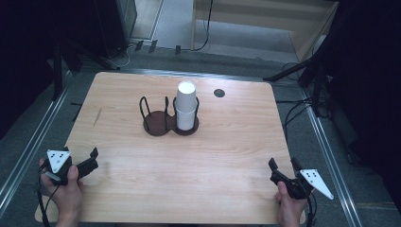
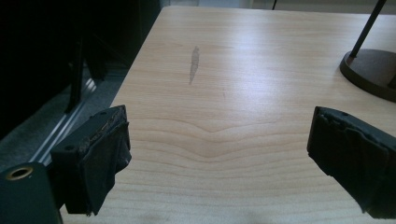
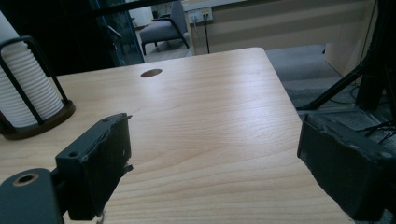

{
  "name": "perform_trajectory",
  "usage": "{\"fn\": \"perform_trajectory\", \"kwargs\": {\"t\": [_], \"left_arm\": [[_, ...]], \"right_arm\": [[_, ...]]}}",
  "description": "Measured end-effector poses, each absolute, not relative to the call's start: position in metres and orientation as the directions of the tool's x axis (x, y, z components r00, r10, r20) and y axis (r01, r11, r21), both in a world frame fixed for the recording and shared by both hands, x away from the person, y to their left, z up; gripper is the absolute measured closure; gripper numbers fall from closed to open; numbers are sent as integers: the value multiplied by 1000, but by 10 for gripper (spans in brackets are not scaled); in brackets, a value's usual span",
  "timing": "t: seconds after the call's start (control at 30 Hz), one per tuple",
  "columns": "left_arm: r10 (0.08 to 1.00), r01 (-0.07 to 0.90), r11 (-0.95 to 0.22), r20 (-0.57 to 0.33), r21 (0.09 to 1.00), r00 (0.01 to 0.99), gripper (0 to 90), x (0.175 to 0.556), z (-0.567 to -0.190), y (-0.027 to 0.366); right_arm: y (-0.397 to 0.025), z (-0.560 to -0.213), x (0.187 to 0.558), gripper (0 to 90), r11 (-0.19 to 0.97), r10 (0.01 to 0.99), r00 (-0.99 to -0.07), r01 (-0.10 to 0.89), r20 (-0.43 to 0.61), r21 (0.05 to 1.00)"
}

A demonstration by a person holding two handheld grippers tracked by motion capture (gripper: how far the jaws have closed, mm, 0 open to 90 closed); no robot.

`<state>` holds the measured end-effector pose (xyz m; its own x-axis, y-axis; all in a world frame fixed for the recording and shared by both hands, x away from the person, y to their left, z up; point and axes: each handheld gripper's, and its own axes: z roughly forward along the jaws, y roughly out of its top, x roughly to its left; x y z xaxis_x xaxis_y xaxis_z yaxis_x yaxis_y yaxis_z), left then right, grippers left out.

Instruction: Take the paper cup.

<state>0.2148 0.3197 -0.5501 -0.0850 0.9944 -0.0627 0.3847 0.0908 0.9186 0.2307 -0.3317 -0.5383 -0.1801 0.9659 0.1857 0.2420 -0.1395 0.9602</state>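
While both grippers, left [image 1: 90, 160] and right [image 1: 283, 166], are resting at the near worktop [image 1: 227, 156] corners with fingers spread and empty, the cup stack [image 1: 186, 105] is standing in the holder's [image 1: 165, 124] right ring, probably light, crushable paper, best pinched gently near the top.

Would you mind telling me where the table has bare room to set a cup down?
The wide strip of table between the left gripper and the right gripper, in front of the cup holder, is bare. So are the flanks left and right of the holder. It is crowded only mid-table, where the cup stack fills the holder's right ring; a hole lies behind it.
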Motion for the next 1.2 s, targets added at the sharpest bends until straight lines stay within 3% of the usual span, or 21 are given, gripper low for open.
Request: {"fn": "perform_trajectory", "kwargs": {"t": [0.23,0.53,0.87,1.2], "left_arm": [[995,387,92,-73,918,-62,62,215,-550,320],[995,381,91,-75,920,-59,63,214,-550,320],[992,376,123,-123,919,-26,63,214,-551,324],[992,353,129,-118,927,-52,63,211,-551,323]], "right_arm": [[-322,-538,236,123,-87,974,-183,247,135,965],[-322,-534,235,124,-121,968,-183,259,172,958],[-298,-515,241,133,-62,976,-186,279,117,958],[-261,-499,259,140,-41,959,-260,260,111,965]]}}
